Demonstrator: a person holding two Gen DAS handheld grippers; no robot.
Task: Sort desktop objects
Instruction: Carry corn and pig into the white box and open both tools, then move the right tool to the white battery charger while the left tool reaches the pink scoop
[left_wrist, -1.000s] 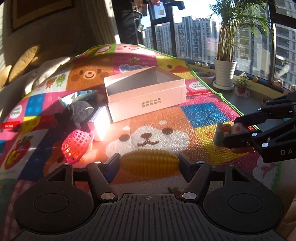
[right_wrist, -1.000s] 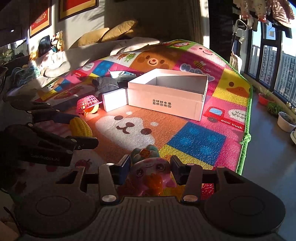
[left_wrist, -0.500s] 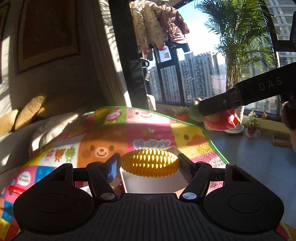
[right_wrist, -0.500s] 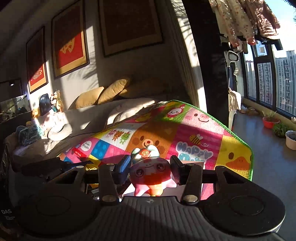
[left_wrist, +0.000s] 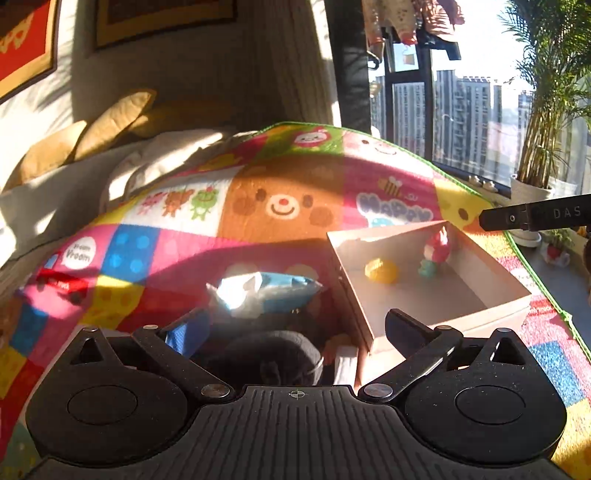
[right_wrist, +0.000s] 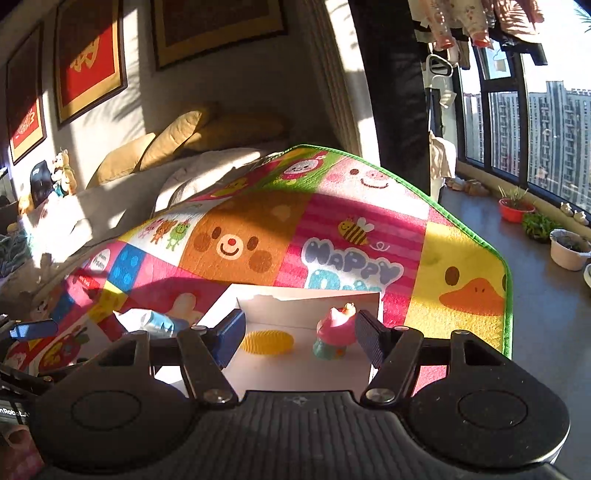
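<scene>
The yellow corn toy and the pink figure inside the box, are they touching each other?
Apart. In the right wrist view, bare box floor shows between the corn toy and the pink figure; the left wrist view shows the same gap.

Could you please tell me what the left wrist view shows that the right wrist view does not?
Only the left wrist view shows the dark plush toy below the open left gripper and the tall potted palm. Only the right wrist view shows the red framed pictures. Both show the white box holding the yellow corn toy and pink figurine.
</scene>
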